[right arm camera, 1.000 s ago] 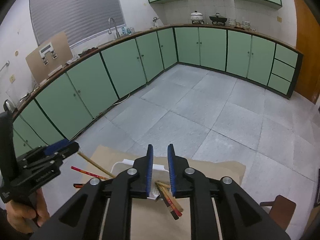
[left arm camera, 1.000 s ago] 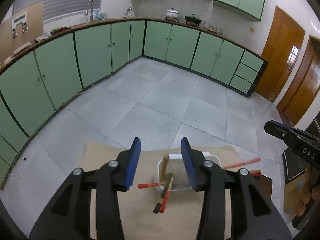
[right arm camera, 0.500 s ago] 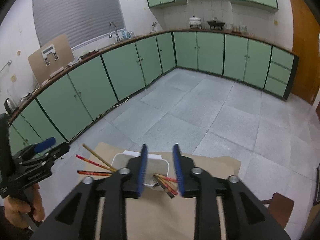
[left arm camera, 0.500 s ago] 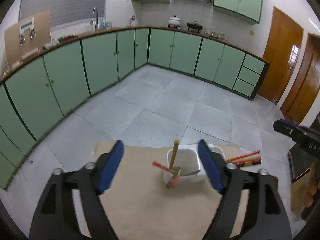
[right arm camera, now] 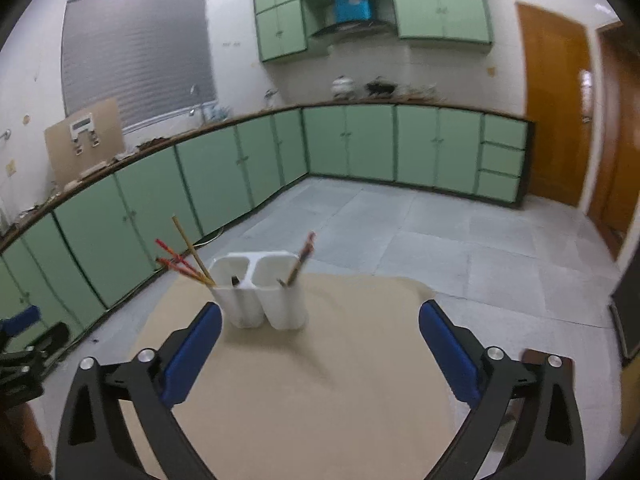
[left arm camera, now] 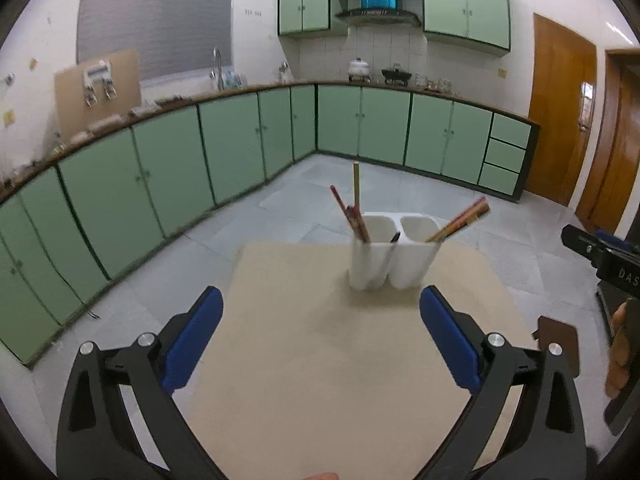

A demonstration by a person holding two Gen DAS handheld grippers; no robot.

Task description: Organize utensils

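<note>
— What's the room like from where you stand?

— A kitchen. Pale green cabinets (left arm camera: pixel 240 148) run in a curve under a dark wooden counter, with more green cupboards (left arm camera: pixel 464 4) high on the wall around a range hood (left arm camera: pixel 376 14). There's a tap (left arm camera: pixel 217 66) below a grey shuttered window (left arm camera: pixel 156 20), a white pot (left arm camera: pixel 359 68) and a dark pan (left arm camera: pixel 396 76) on the counter, and brown wooden doors (left arm camera: pixel 560 120) on the right. The floor is grey tile (right arm camera: pixel 460 240).

— And the work surface?

— A table covered in plain tan paper (left arm camera: pixel 340 360). Toward its far side stands a white two-compartment utensil holder (left arm camera: pixel 392 258), upright. The left compartment has a pale bamboo chopstick (left arm camera: pixel 355 184) standing nearly straight and red chopsticks (left arm camera: pixel 344 208) leaning left; something dark (left arm camera: pixel 395 237) pokes up at the divider, too small for me to name. The right compartment holds red-and-tan chopsticks (left arm camera: pixel 460 220) slanting out to the right.

— What about the tools?

— Both have their jaws spread wide with nothing between them. The left gripper (left arm camera: pixel 320 300) sits over bare paper, short of the holder, its blue pads (left arm camera: pixel 192 340) touching nothing. The right gripper (right arm camera: pixel 320 314) is the same, though in its own view the holder (right arm camera: pixel 264 292) appears just past its left finger; I can't tell whether they touch. Each tool shows at the edge of the other's camera: the right one (left arm camera: pixel 600 256) at the far right, the left one (right arm camera: pixel 24 348) low on the left.
</note>
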